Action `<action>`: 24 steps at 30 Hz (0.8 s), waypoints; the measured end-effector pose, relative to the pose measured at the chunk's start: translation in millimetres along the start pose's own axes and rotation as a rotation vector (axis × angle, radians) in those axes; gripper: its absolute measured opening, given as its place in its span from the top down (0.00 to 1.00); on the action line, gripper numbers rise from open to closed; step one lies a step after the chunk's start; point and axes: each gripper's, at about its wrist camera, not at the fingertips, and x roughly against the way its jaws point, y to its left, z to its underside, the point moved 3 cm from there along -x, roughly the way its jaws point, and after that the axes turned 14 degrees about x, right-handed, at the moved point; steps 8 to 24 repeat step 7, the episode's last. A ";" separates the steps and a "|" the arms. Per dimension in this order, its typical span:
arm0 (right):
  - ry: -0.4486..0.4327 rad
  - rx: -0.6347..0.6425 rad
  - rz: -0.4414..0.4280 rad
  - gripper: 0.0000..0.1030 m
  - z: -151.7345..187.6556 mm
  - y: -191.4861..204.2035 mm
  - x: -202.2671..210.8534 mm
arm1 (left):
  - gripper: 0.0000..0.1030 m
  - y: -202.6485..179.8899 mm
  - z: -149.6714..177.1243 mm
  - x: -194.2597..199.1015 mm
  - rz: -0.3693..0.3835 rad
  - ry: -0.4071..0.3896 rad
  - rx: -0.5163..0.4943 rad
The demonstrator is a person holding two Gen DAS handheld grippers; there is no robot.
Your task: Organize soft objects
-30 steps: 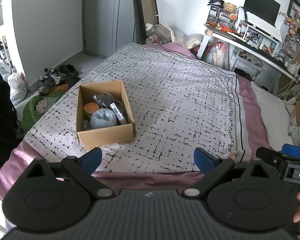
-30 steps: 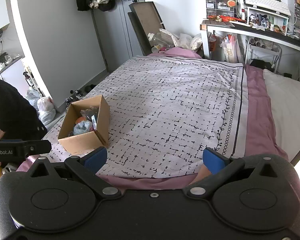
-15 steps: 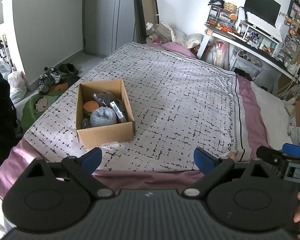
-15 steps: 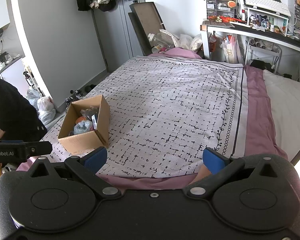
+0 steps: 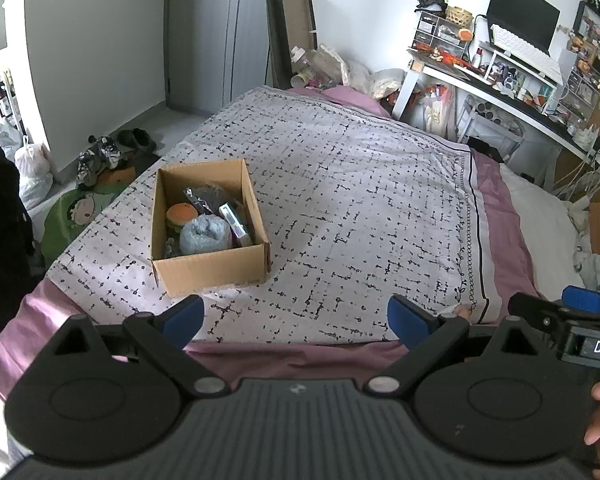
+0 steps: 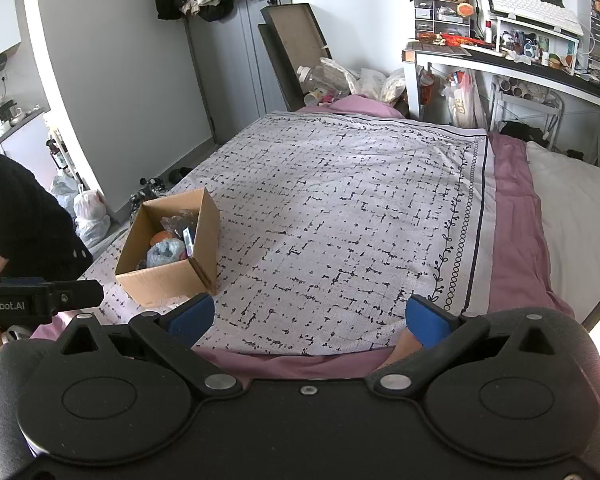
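Cardboard box [image 5: 210, 224], open-topped and rectangular, is seen at about ten o'clock of the left gripper [image 5: 296, 316] in the left wrist view, standing on the patterned bedspread [image 5: 360, 208] near the bed's left edge. The soft objects are already held inside it: a rolled pale-blue towel [image 5: 206, 235] of looped, fuzzy texture lies against the near wall, an orange plush burger [image 5: 182, 216] is pressed just beside it at its ten o'clock, a crinkled dark plastic-wrapped bundle [image 5: 204, 198] fills the far end, and a flat glossy packet [image 5: 235, 226] is wedged upright along the right wall.

The left gripper is held released, its blue-padded fingers spread wide with nothing between them, well short of the box. The right gripper [image 6: 308, 318] is likewise held agape and empty, with the box at its ten o'clock.

Several risks may be judged from this layout. The box walls are thin corrugated board resting on a yielding mattress, so a finger caught on the rim could tip or slide the box toward the nearby bed edge. The towel roll is loosely wound and could be unrolled if pinched by one layer only. The slick packet could be dragged out alongside a plush item, since the contents are packed touching one another.
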 end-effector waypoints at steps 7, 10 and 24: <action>0.006 0.003 0.000 0.00 1.6 1.2 -1.9 | 0.05 -0.5 -0.3 0.3 0.004 -0.002 -0.005; 0.006 0.003 0.000 0.00 1.6 1.2 -1.9 | 0.05 -0.5 -0.3 0.3 0.004 -0.002 -0.005; 0.006 0.003 0.000 0.00 1.6 1.2 -1.9 | 0.05 -0.5 -0.3 0.3 0.004 -0.002 -0.005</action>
